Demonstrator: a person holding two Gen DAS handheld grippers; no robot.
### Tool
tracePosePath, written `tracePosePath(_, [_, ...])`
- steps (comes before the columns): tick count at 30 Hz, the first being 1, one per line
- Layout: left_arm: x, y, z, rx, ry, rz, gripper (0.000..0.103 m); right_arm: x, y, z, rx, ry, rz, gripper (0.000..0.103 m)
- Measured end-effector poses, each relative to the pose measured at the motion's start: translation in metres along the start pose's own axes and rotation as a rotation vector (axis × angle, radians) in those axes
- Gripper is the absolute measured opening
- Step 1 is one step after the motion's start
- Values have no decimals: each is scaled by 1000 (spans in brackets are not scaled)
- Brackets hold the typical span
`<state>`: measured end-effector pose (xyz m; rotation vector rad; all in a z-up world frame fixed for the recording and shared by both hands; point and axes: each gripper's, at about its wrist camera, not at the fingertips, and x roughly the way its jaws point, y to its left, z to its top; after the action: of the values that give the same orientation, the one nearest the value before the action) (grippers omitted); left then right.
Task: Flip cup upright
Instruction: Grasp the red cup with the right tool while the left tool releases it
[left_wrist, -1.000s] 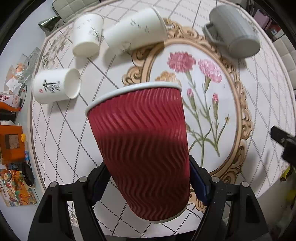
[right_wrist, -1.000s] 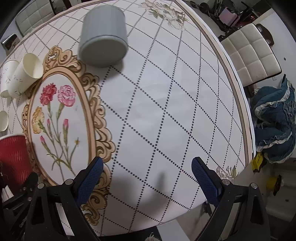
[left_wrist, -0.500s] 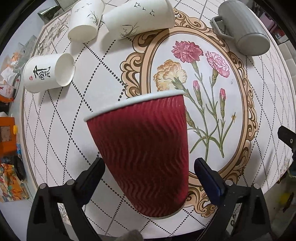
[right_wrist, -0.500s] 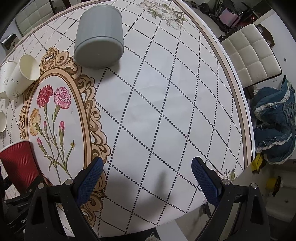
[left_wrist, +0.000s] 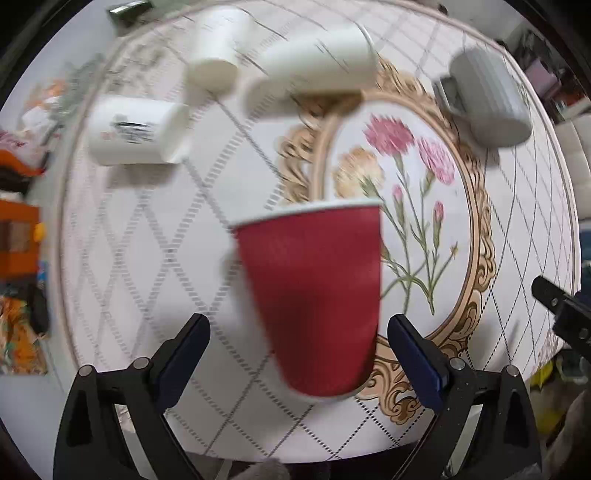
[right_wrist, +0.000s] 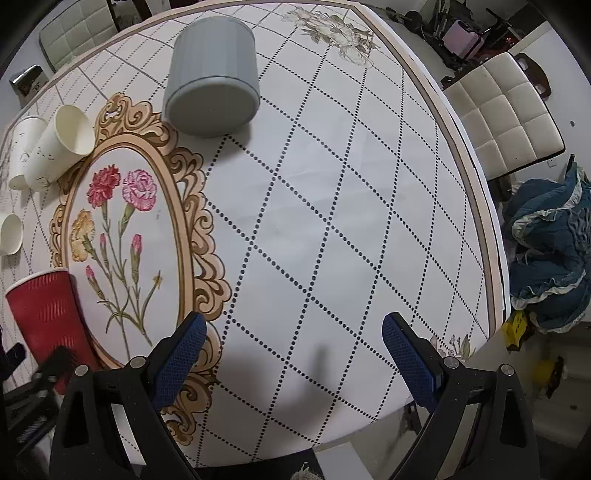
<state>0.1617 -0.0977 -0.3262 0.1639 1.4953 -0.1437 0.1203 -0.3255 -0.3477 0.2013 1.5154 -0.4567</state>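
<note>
Red cup (left_wrist: 314, 295): paper, wavy ribbed sleeve (ribbing is sharp in the right wrist view (right_wrist: 48, 317), smeared by motion blur in the left), white rolled rim, tapering to a narrower base. It stands upright, mouth up, on the table (right_wrist: 332, 221), at centre-low of the left wrist frame and lower left of the right wrist frame, at the edge of the oval flower medallion (right_wrist: 122, 236).

Table covering: smooth white sheet, dotted diamond grid, gold scroll border around the printed carnations.

Grey mug (right_wrist: 212, 74): ridged ceramic cylinder with a handle, upper centre of the right wrist frame, flat base facing that camera. Three white paper cups lie on their sides in the upper left of the left wrist frame; nearest one (left_wrist: 136, 133) carries dark print.

Left gripper (left_wrist: 299, 347): blue-padded fingers spread wide, one on each side of the cup, gap visible on both sides, no contact.

Right gripper (right_wrist: 291, 350): fingers likewise spread wide over bare tablecloth at lower centre, holding nothing.
</note>
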Motion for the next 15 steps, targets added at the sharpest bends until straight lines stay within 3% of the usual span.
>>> tracePosePath(7, [-52,65,-16,-198,-109,131,98,-8,23,-2,-58,-15,58,97])
tracePosePath(11, [-55,100,-24,-233,-122,235,98,-16,47,-3,-111,-31,70,97])
tracePosePath(15, [-43,124,-31,-283,-106,258,98,-31,77,-10,-172,-49,86,97])
